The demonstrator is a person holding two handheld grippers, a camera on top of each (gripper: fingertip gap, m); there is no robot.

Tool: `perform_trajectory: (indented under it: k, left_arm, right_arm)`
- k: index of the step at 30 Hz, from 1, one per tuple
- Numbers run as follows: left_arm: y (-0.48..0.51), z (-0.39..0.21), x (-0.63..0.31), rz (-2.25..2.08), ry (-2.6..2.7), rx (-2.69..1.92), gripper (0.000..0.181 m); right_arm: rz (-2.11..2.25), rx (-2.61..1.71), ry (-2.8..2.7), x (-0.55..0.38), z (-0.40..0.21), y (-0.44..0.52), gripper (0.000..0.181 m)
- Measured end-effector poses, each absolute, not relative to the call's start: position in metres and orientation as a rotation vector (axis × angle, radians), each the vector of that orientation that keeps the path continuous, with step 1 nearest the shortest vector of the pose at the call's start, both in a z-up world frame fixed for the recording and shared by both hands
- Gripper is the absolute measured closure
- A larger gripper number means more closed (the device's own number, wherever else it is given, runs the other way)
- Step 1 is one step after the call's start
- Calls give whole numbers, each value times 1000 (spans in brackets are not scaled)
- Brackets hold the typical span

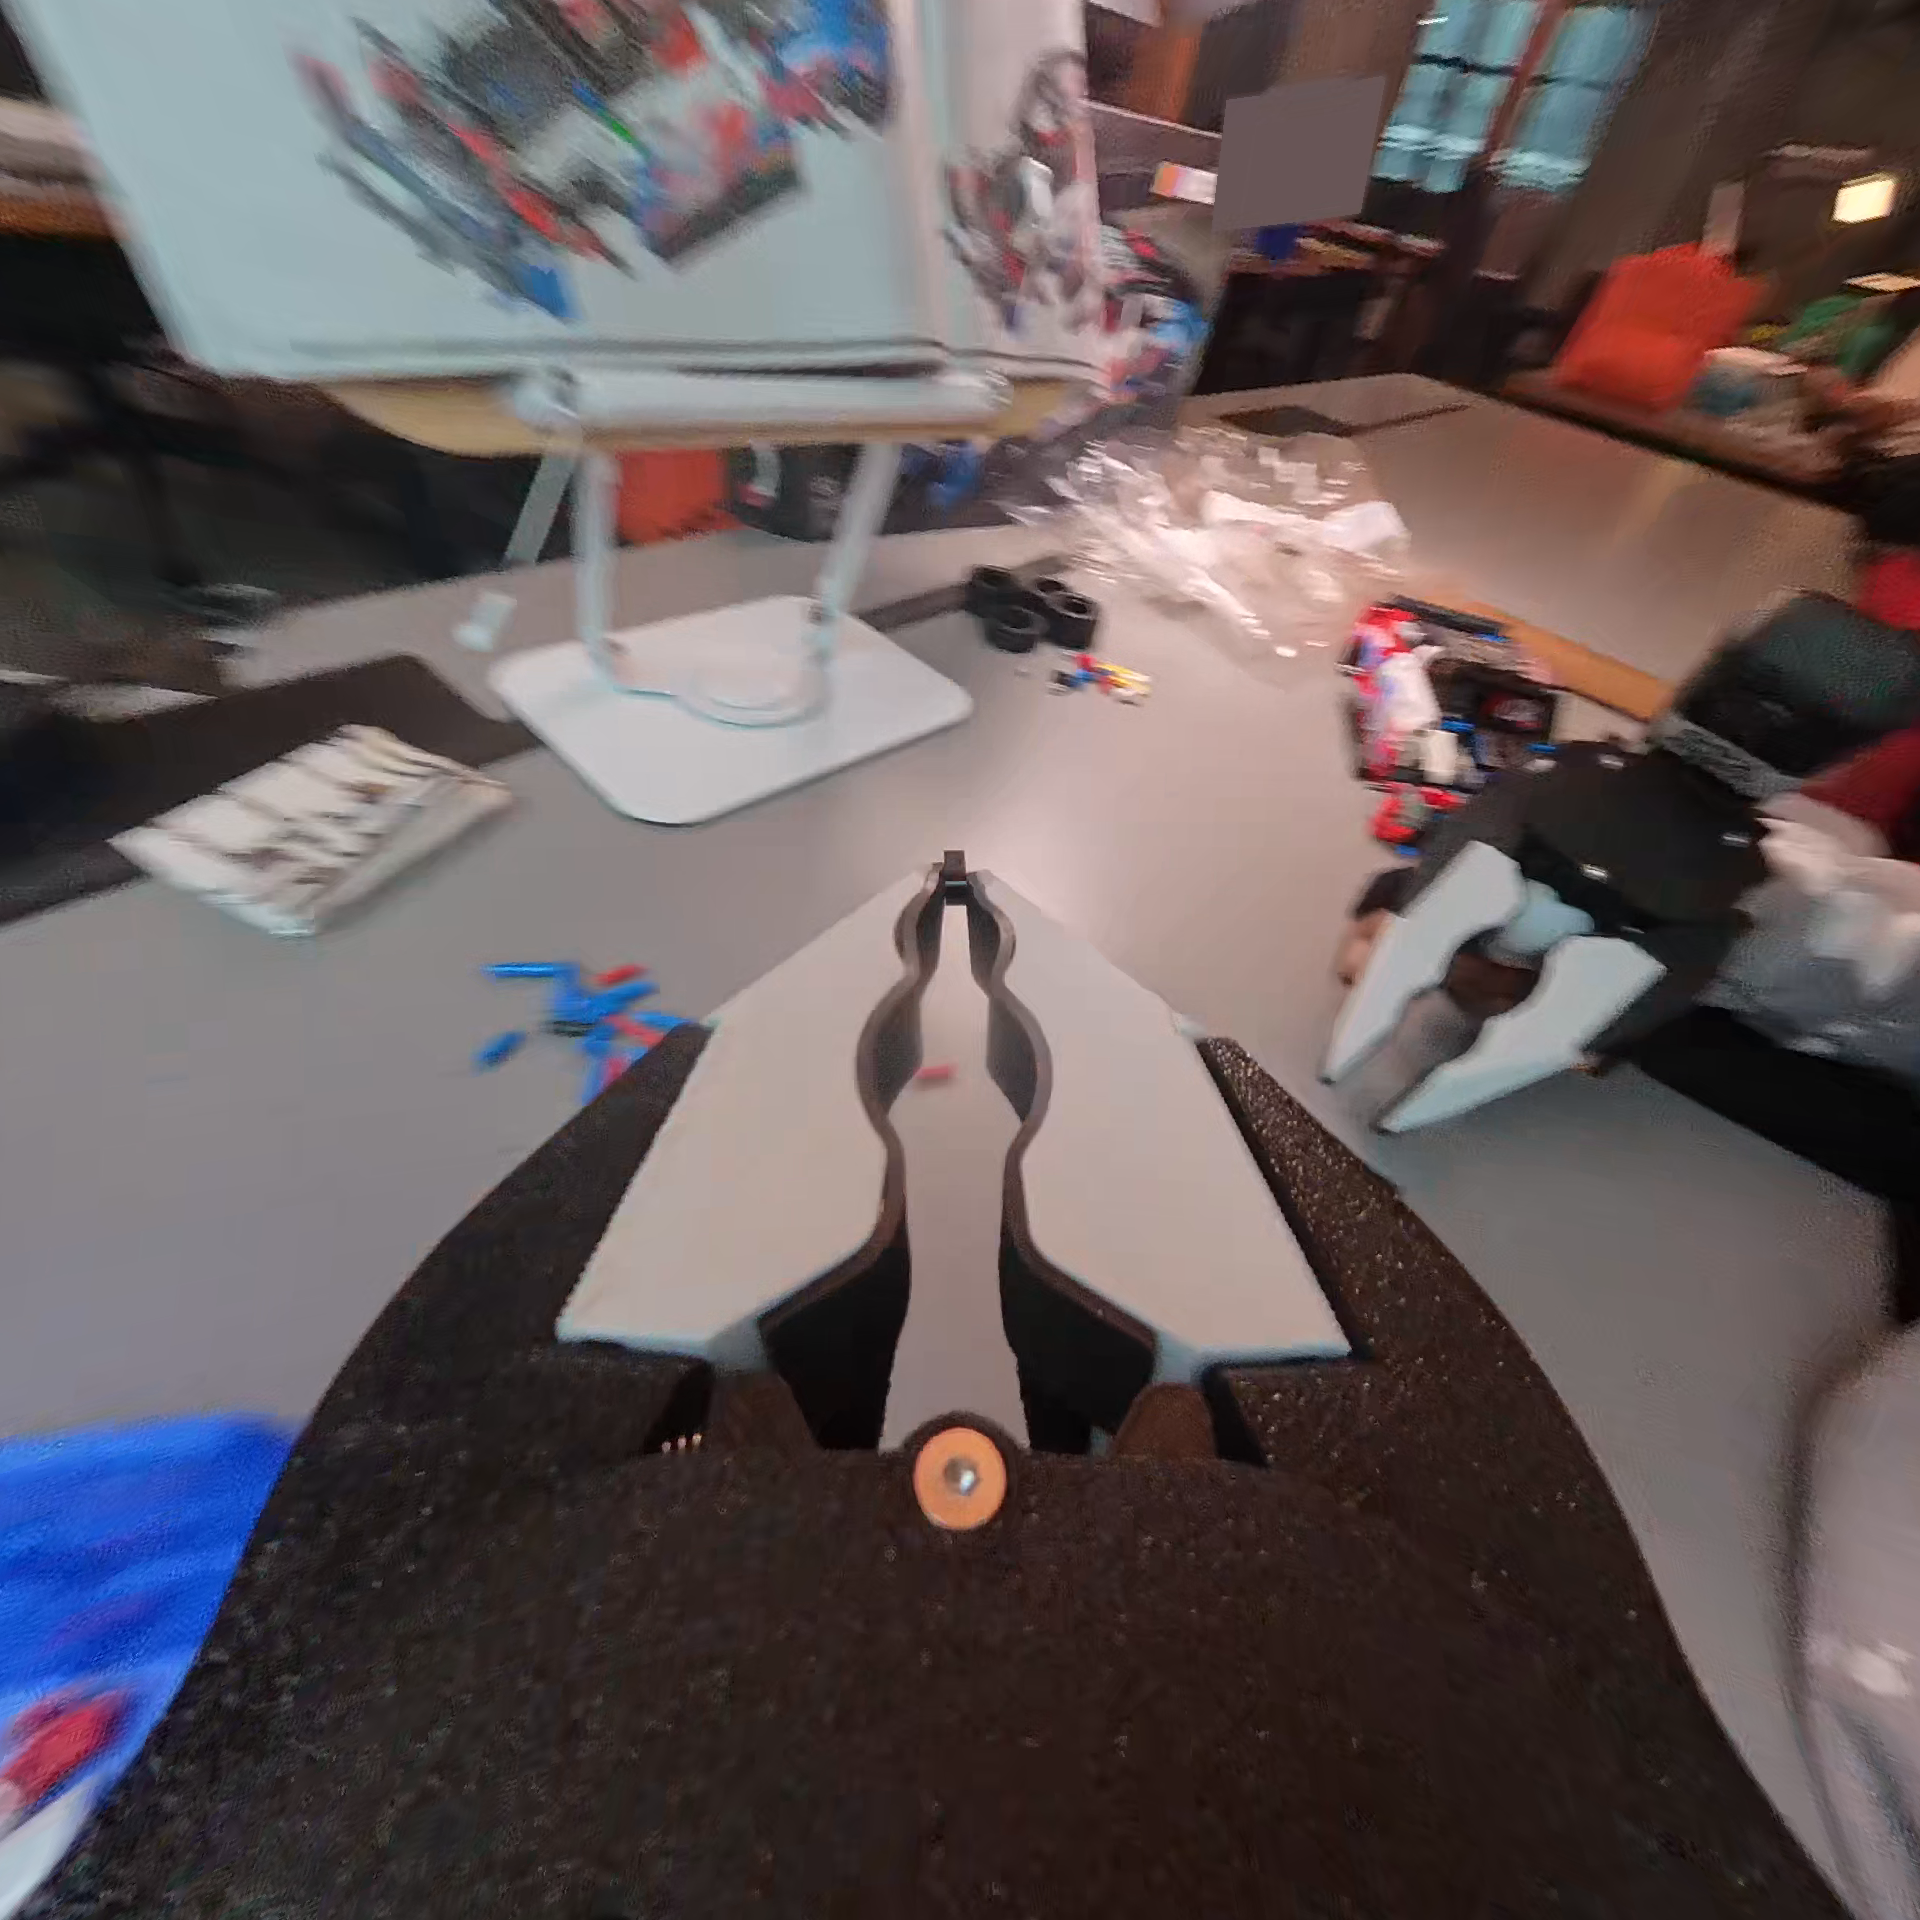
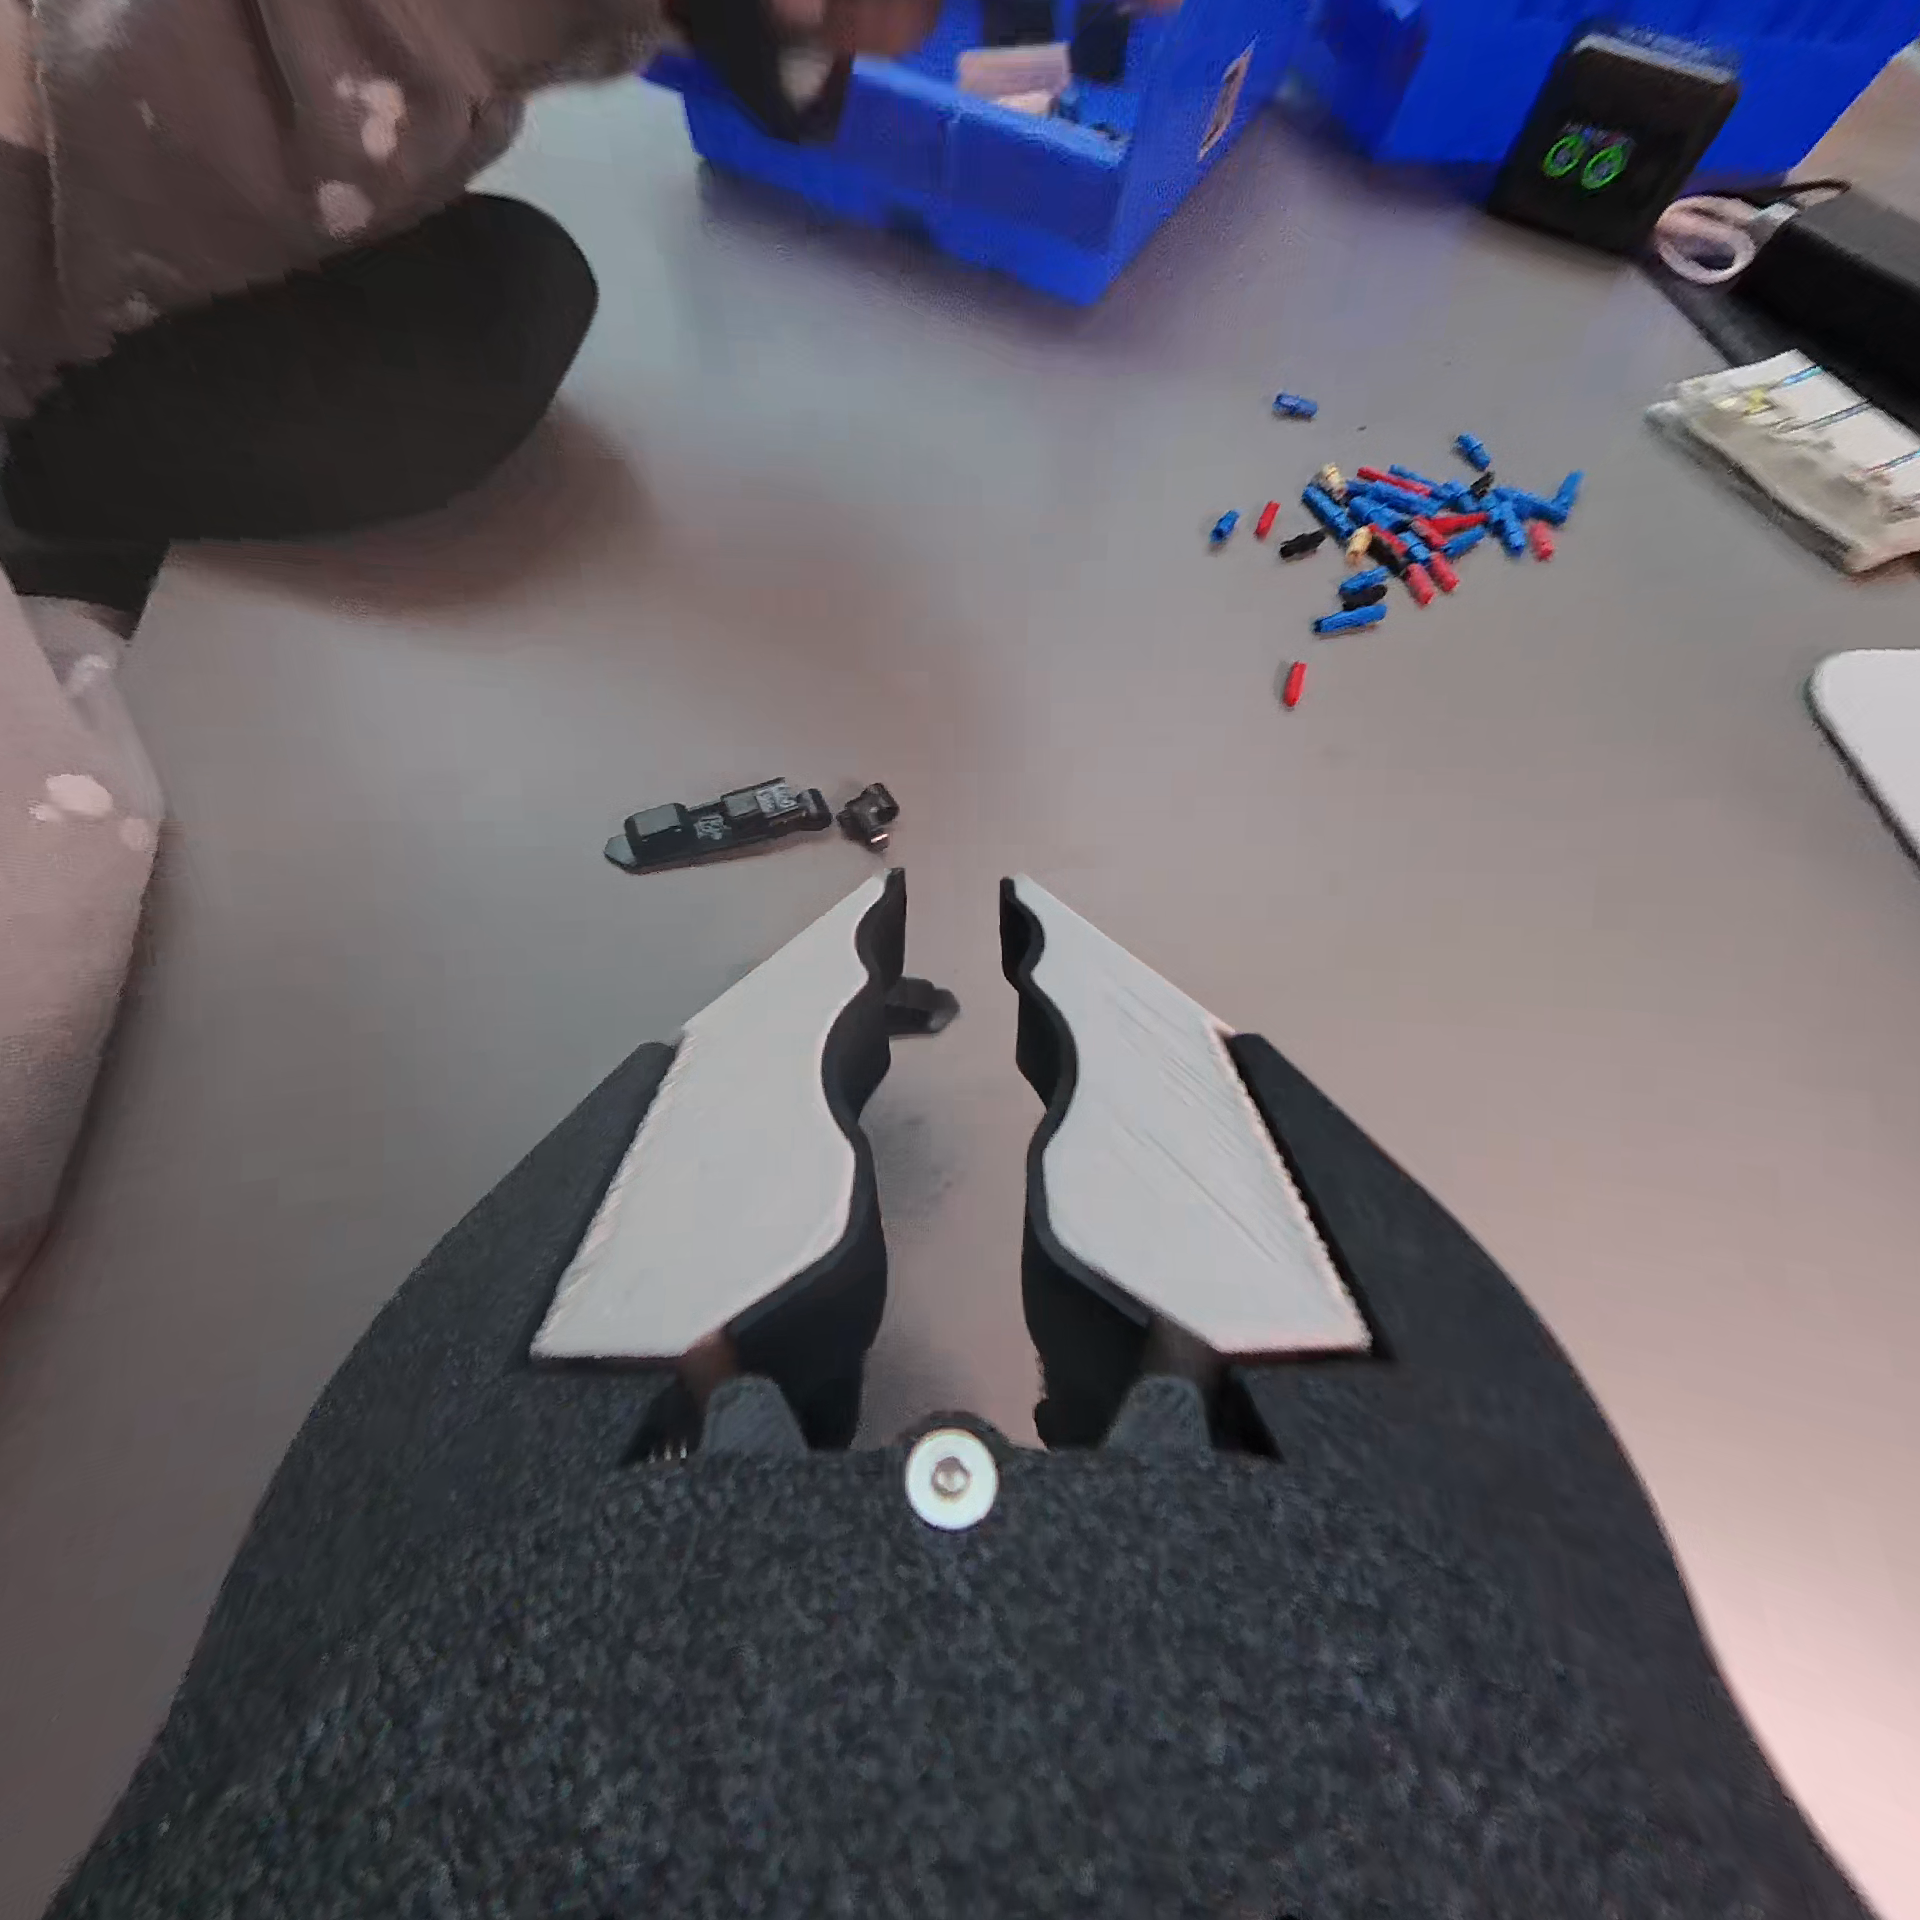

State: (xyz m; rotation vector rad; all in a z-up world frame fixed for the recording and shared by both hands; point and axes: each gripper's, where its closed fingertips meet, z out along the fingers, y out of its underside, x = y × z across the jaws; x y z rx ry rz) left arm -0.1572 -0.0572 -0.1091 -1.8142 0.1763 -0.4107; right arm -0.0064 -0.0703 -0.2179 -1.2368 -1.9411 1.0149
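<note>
Here, a tiny black piece (image 1: pixel 953 871) is pinched at the very tips of the left gripper (image 1: pixel 953 883), whose fingers are drawn together around it; only its top end shows above the tips, so its shape and long axis cannot be made out. The right gripper (image 2: pixel 951 883) is released, with a clear gap between its tips, and nothing is held in it. Just ahead of the right tips and slightly to their left a black strip (image 2: pixel 722 824) lies flat on the table (image 2: pixel 935 520), its long axis running across the line of the fingers, with a small black part (image 2: pixel 868 814) at its right end, touching or just apart, which cannot be told. Another dark bit (image 2: pixel 920 1006) is seen between the right fingers, close against the left one; whether it rests on the table below is unclear. The strip is nearer to the right gripper. Farther ahead and to the right a heap of blue and red pins (image 2: pixel 1423 530) is spread. In the left view the right gripper is seen off to the right, and a stand (image 1: pixel 727 696) bearing a blurred booklet (image 1: pixel 499 177) rises ahead. Much of both views is smeared by motion blur.
</note>
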Motion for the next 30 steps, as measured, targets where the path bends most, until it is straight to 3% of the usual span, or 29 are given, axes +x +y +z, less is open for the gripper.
perform_trajectory:
  k: [6, 14, 17, 23, 30]
  left_arm:
    - [-113, -98, -299, 204, -197, -1933, 179]
    - [-106, -116, -301, 293, -191, -1999, 152]
    - [-82, -108, -235, -4, 15, -1941, 155]
    - [-80, -128, -45, -1137, 407, -1865, 161]
    - [-80, -169, 9, -1361, 539, -1988, 167]
  right_arm:
    - [998, -1265, -2170, -27, -240, -93, 167]
    - [868, -1154, -2317, -34, -256, -102, 179]
    - [898, -1063, -2245, -30, -244, -101, 179]
    - [776, -729, -2162, -12, -200, -94, 178]
    - [600, -577, -2216, 6, -180, -89, 178]
